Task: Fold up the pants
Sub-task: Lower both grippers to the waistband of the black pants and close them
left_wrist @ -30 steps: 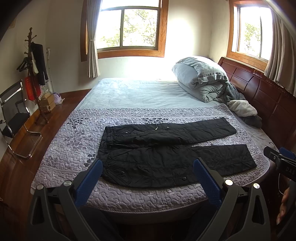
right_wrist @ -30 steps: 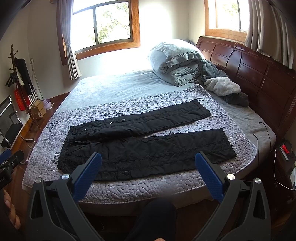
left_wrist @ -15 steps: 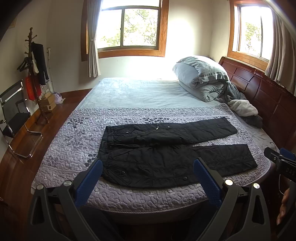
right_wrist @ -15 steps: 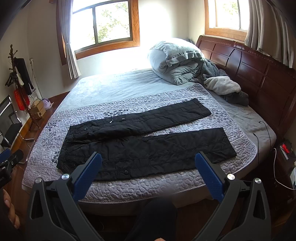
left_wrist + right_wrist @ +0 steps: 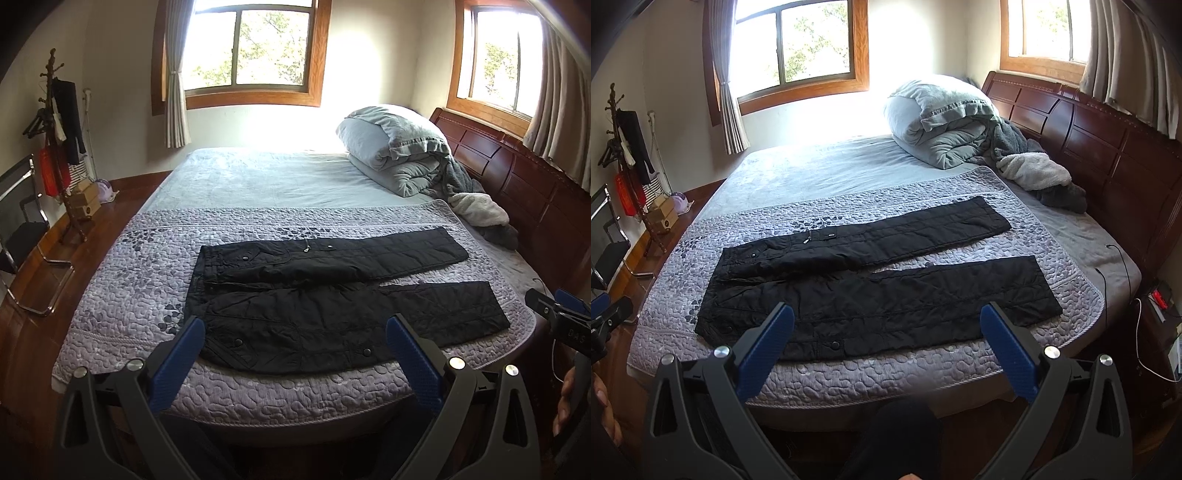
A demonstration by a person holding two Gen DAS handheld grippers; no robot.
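Black quilted pants (image 5: 332,295) (image 5: 879,280) lie flat on the purple quilt, waistband to the left, both legs spread apart and pointing right. My left gripper (image 5: 295,332) hangs open in front of the bed's near edge, apart from the pants, nothing between its blue pads (image 5: 177,362). My right gripper (image 5: 888,325) is open too, held off the near edge with nothing in it. The right gripper's tip (image 5: 554,317) shows at the right edge of the left wrist view, and the left gripper's tip (image 5: 609,317) at the left edge of the right wrist view.
The bed's quilt (image 5: 129,295) (image 5: 1052,251) reaches the near edge. Folded grey duvets (image 5: 399,147) (image 5: 942,118) and a fleece pile (image 5: 1034,170) sit by the wooden headboard (image 5: 1108,140). A coat rack (image 5: 55,147) and chair (image 5: 22,229) stand on the left floor. A cable (image 5: 1126,266) trails off the right side.
Both views have shifted only slightly; the pants lie as before and both grippers stay open.
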